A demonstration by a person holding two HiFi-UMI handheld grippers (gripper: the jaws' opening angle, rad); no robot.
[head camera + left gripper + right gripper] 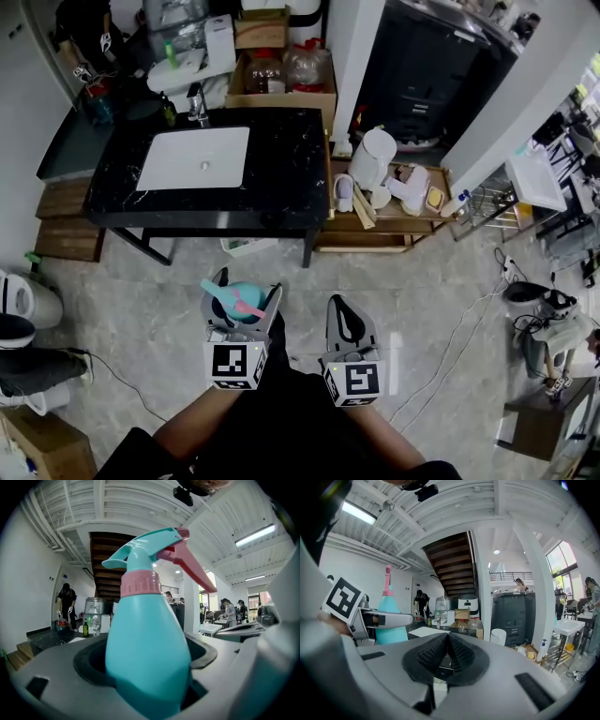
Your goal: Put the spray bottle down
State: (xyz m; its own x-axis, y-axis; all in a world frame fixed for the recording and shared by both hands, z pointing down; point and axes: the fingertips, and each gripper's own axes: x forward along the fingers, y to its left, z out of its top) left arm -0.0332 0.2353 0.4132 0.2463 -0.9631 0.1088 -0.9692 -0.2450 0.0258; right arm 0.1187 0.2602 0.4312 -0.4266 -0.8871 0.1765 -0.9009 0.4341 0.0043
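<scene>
Low in the frame's centre, the left gripper (242, 309) has its jaws clamped on the upright teal spray bottle (147, 658), above the floor; the right gripper (347, 319) has its jaws together, empty. Best carry the bottle to the black desk (281, 187) at upper left, land the base flat, then release.

Spray bottle (147, 658) base hidden inside left gripper (246, 298), forearms (183, 433) cut off by head view's bottom edge
</scene>
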